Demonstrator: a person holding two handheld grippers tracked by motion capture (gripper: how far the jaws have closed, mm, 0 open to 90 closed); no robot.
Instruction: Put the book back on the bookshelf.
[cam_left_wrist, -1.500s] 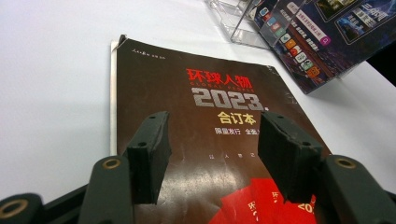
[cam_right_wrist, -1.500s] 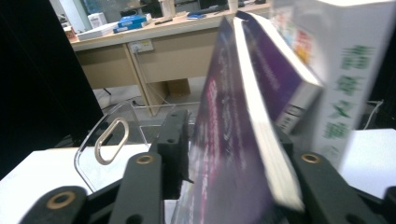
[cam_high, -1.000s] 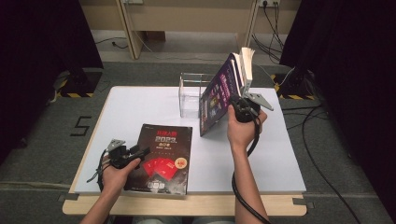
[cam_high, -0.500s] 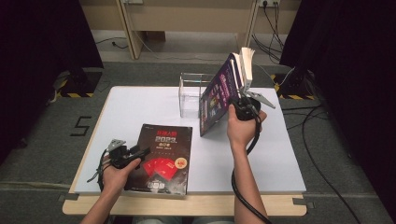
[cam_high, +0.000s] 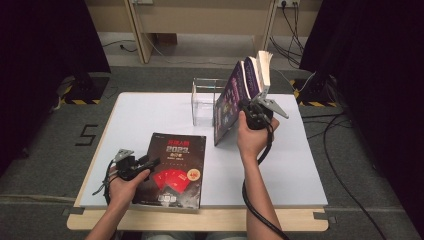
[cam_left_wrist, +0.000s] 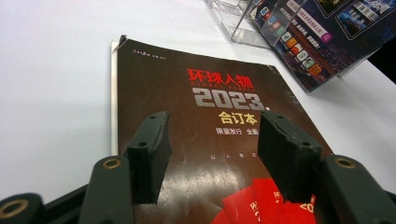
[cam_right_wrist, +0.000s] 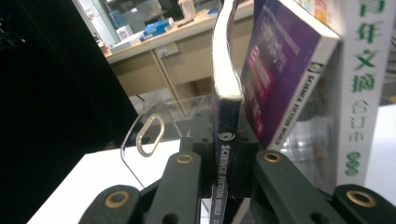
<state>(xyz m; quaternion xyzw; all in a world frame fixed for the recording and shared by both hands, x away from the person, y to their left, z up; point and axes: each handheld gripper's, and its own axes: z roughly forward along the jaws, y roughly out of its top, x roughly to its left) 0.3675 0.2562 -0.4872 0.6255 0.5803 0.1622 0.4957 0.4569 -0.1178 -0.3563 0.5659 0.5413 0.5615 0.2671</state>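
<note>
left tongs (cam_high: 150, 163): black, dark green jaws with foam-like black pads, brass-ringed holes | right tongs (cam_high: 253, 107): black body, grey three-cornered plate on top | cables: black, one trailing from each | arms: bare, no sleeves

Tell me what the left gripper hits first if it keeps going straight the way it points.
Probably the dark magazine: the left gripper points low across its cover, fingers open above it. Depth is unclear, so it might skim past toward the clear stand.

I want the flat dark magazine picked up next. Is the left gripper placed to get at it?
Probably yes: the left gripper hovers open right over the dark magazine, with nothing between its jaws and the cover.
</note>
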